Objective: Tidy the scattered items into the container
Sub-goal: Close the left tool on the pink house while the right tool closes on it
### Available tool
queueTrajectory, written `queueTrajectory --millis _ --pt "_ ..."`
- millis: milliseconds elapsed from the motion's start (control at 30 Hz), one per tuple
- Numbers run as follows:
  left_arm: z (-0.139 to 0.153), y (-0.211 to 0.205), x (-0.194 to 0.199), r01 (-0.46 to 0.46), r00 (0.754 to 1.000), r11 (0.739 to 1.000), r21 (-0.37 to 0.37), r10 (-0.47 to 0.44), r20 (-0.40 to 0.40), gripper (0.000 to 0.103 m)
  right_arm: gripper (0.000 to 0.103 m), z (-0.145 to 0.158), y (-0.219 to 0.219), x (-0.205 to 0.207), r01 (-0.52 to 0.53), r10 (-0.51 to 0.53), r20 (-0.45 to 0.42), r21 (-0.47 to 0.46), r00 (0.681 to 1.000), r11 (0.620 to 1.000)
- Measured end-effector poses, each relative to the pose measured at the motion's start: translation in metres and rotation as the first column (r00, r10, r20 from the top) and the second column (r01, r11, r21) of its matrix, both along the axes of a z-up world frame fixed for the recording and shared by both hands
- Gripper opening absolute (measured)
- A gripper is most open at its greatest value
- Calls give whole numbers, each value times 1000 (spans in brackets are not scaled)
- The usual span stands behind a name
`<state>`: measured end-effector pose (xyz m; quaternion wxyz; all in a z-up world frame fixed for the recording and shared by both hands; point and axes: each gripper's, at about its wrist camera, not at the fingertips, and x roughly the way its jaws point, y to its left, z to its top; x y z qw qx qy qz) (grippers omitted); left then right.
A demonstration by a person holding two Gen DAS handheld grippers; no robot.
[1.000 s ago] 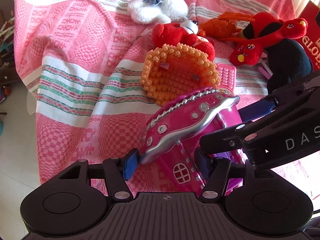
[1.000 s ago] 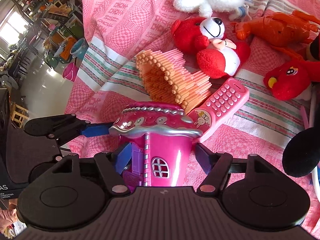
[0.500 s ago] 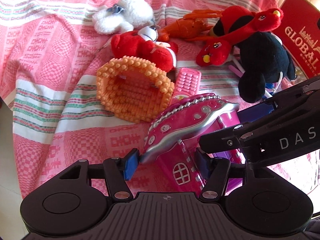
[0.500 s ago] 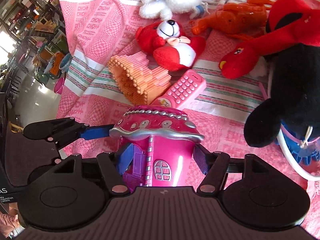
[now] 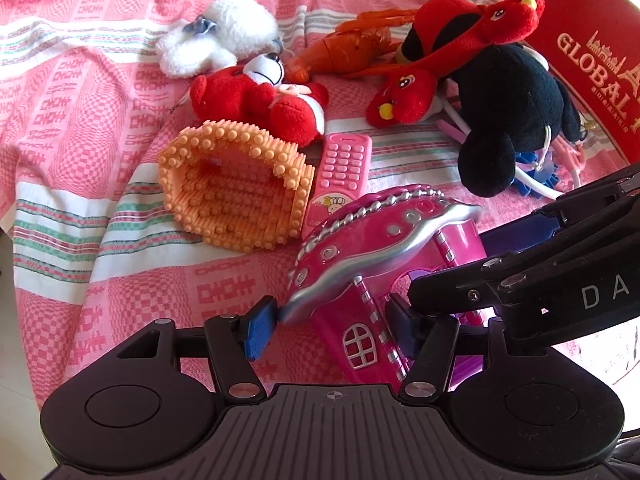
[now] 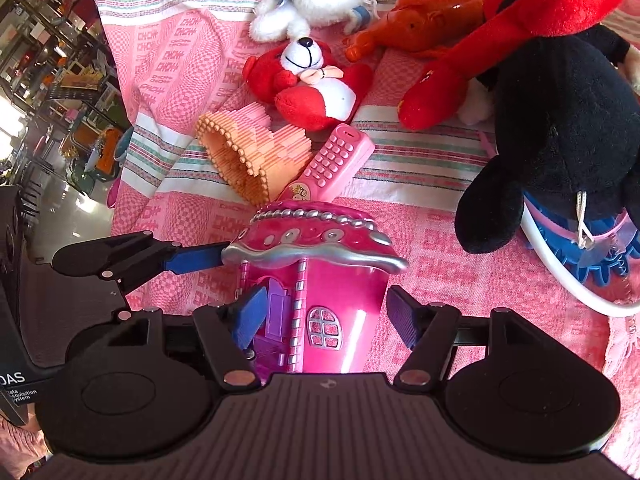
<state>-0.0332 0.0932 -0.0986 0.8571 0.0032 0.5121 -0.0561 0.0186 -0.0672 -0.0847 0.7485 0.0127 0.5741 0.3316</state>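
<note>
We've got one glossy pink plastic toy house (image 5: 384,264) with a wavy silver roof pinched between both claws, left claw (image 5: 328,324) just easing wider and right claw (image 6: 326,316) clamping its walls, with five plush toys, one knobbly orange basket (image 5: 236,196) and one pink phone (image 5: 340,176) ahead.

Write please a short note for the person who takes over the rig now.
Right gripper: closed on the pink toy house.
Left gripper: around the same house, one pad on its roof edge; jaws have just been opening, grip unclear.
Done: no item seen inside a container.
Left: house, then pink toy phone, orange basket, red bear, white plush on the cloth; red box may be the container.
</note>
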Motion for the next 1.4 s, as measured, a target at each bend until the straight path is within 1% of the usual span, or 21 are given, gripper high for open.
queueTrajectory --millis 100,167,300,467,700,733,833,867,900,933,1000,1267,1400 --pt "3 10 -1 -20 1000 999 -49 19 -20 72 68 0 -1 -1 1 -1 5 13 1000 1000" --pt "4 17 -3 -37 999 996 -82 35 -31 75 68 1 -1 -1 -2 2 3 16 1000 1000" --pt "8 26 -6 -73 996 989 -125 67 -52 78 68 -1 -1 -1 0 0 -2 19 1000 1000" --pt "12 28 -8 -74 996 989 -131 67 -59 82 68 -2 -1 -1 7 -6 -10 21 1000 1000" --pt "-4 27 1 -109 988 980 -166 89 -124 81 70 -10 -2 4 55 -55 -52 -1 997 998" --pt "-6 26 1 -114 987 978 -175 91 -132 79 70 -11 -3 4 58 -58 -54 -6 997 998" --pt "-10 22 2 -114 986 980 -162 92 -136 76 70 -12 -2 4 61 -62 -50 -8 997 998" --pt "-11 20 2 -104 988 980 -169 82 -134 62 69 -12 -1 3 61 -61 -44 -10 997 998" --pt "-12 19 3 -91 989 978 -187 66 -132 52 69 -11 0 2 60 -60 -39 -11 997 998" --pt "-11 18 3 -88 990 978 -188 64 -130 48 69 -11 0 2 64 -64 -38 -10 997 998" --pt "-9 14 2 -83 991 983 -165 64 -122 47 69 -10 1 1 65 -65 -34 -11 997 998" --pt "-4 17 -3 -66 994 986 -153 52 -96 47 68 -4 1 -4 59 -59 -16 -8 998 998" --pt "1 18 -7 -65 996 987 -146 55 -76 47 69 3 3 -9 47 -47 8 -8 999 999"
